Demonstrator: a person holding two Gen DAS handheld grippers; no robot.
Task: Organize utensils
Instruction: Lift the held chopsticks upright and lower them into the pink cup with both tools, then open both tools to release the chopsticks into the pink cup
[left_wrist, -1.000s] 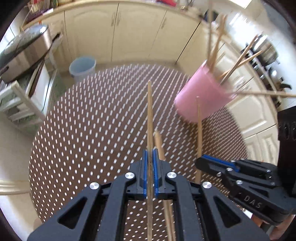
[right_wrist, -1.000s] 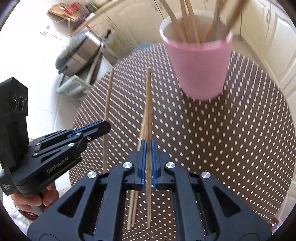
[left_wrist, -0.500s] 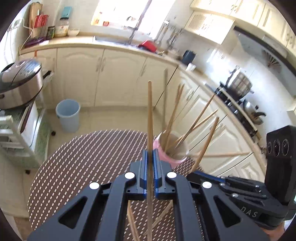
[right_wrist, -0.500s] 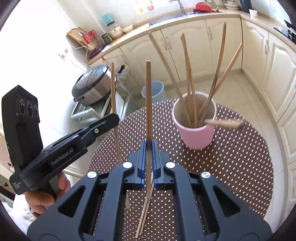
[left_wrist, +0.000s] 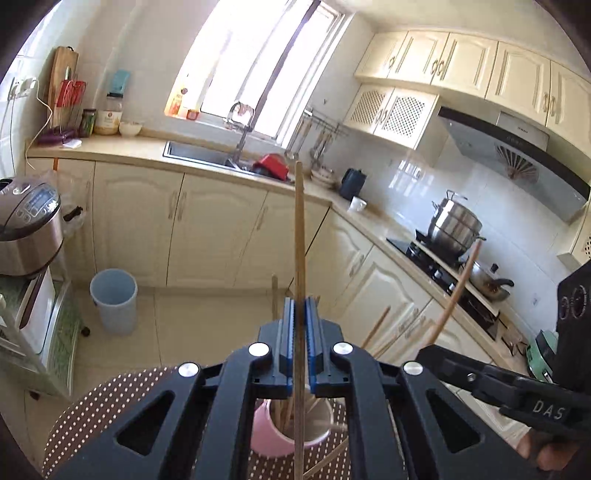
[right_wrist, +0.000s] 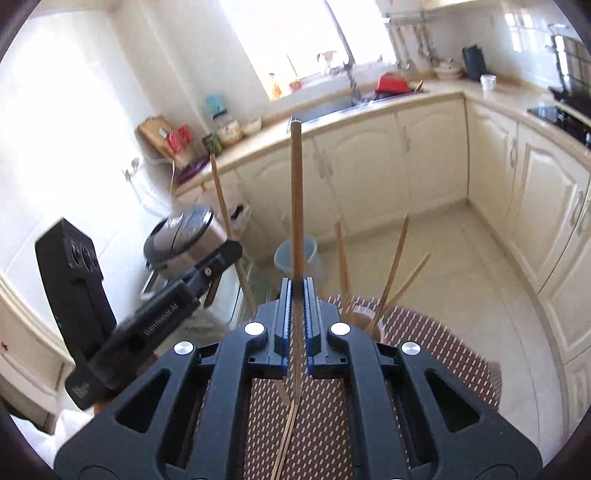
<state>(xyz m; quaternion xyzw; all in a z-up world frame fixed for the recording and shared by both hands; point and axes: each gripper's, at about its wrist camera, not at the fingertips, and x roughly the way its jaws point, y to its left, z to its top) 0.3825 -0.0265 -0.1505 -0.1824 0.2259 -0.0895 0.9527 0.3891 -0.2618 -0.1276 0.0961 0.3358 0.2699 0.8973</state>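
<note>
You are partway through the job. Your left gripper (left_wrist: 299, 314) has its blue-padded fingers clamped on a long, thin wooden chopstick (left_wrist: 298, 236), and your right gripper (right_wrist: 295, 295) has its fingers clamped on a second wooden chopstick (right_wrist: 296, 206). Each stick runs forward between the pads and out past the tips, lifted clear of the round table with its brown, white-dotted cover (right_wrist: 443, 343). Neither stick is in the holder yet, so dropping both in is, by my reading, the step in hand.

The holder is a pink, round plastic cup (left_wrist: 267, 434) standing on the table. In the left wrist view it sits just below and ahead of the fingers; in the right wrist view only part of its rim shows behind the gripper. It already holds a loose bunch of chopsticks (right_wrist: 391, 269), leaning outward at different angles, so much of the sorting looks done.

What is left beyond the two in hand: at least a pair of thin chopsticks (right_wrist: 286, 439) lies flat on the table beneath your right gripper, still to be picked up. More may be hidden under the gripper bodies; I cannot tell.
</note>
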